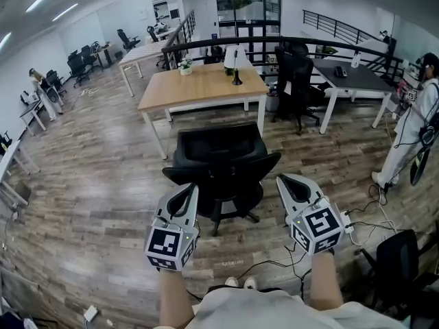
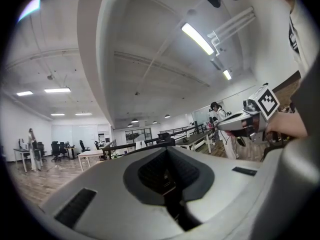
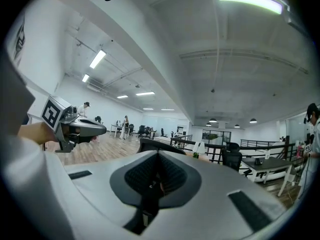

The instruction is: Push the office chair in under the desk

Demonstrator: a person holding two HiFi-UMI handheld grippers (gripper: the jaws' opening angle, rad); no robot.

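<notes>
1. forearms [image 1: 175,297] + pale shirt [image 1: 274,314] nearest cam, at bottom edge of head view.
2. left tool [image 1: 191,187]: jaws pressed together, nothing between, held level, aimed fwd at chair.
3. right tool [image 1: 282,179]: same, jaws together, empty, level.
4. office chair [image 1: 221,146]: black, on wood floor [image 1: 89,204], between both tools and bench [image 1: 199,88]. just short of bench's near edge, not yet under it. backrest [image 1: 223,173] seemingly toward cam.
5. tool tips close to backrest, one per side. contact or not: can't tell from head view. backrest top just beyond jaws in both gripper views.
6. on bench: lamp [image 1: 235,62] + small plant [image 1: 185,66], toward far edge, away from chair's side.
7. step in hand, prob.: lining up behind chair ahead of push proper. task barely begun, judging by chair fully outside bench.
8. next move, prob.: closed tips onto backrest, evenly both sides, then steady fwd push for straight roll, seat in between bench legs [image 1: 156,139].
9. risks: uneven push, hence swivel or veer into a leg. armrests maybe catching bench edge. cables [image 1: 274,262] on floor near feet, trip hazard while stepping fwd.
</notes>
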